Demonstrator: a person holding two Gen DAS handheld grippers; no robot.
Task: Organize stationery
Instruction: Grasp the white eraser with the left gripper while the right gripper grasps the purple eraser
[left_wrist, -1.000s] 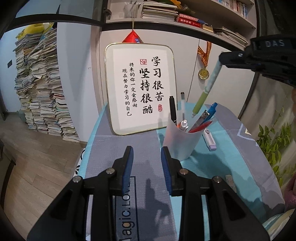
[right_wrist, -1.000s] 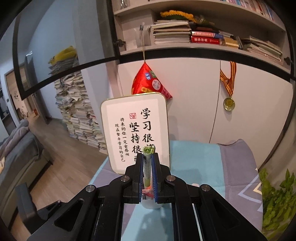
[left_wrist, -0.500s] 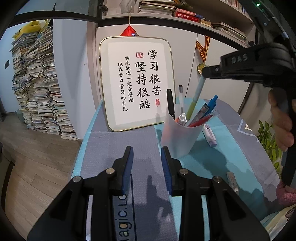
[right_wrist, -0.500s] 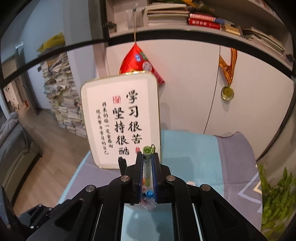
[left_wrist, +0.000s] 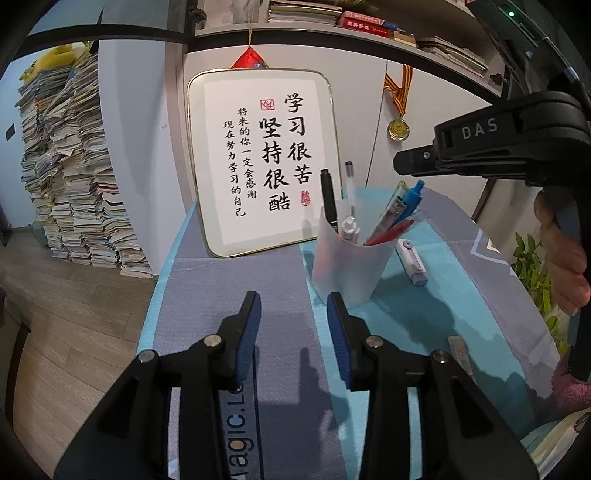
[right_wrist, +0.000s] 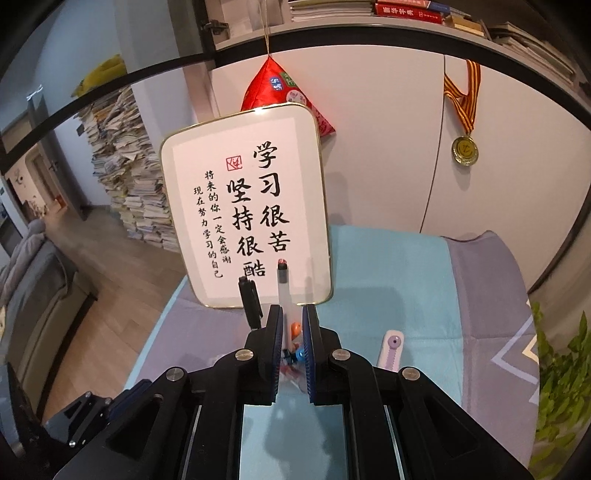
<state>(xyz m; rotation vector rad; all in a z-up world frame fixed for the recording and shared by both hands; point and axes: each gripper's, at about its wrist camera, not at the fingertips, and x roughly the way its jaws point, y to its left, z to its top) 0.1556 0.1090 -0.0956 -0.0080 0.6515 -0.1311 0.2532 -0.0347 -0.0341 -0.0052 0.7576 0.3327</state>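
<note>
A frosted plastic cup (left_wrist: 347, 266) stands on the blue-and-grey cloth, holding a black pen (left_wrist: 328, 195), a clear pen (left_wrist: 350, 192), blue and red pens and a pale green pen (left_wrist: 396, 192). My left gripper (left_wrist: 293, 299) is just in front of the cup; its jaws are opening and nothing is between them. My right gripper (right_wrist: 292, 310) hovers above the cup, its jaws almost together with only a narrow empty slit. Through that slit I see pen tops below. The left wrist view shows the right gripper (left_wrist: 399, 164) at the upper right, held by a person's hand (left_wrist: 565, 258).
A framed calligraphy sign (left_wrist: 262, 162) leans on the wall behind the cup. A white-and-purple correction tape (left_wrist: 412, 262) lies right of the cup, and a small flat item (left_wrist: 458, 350) lies nearer the front. A plant (left_wrist: 532, 258) stands at the table's right edge.
The green pen left my right gripper's jaws and now leans in the cup. The right gripper sank toward the cup. My left jaws stand slightly wider.
</note>
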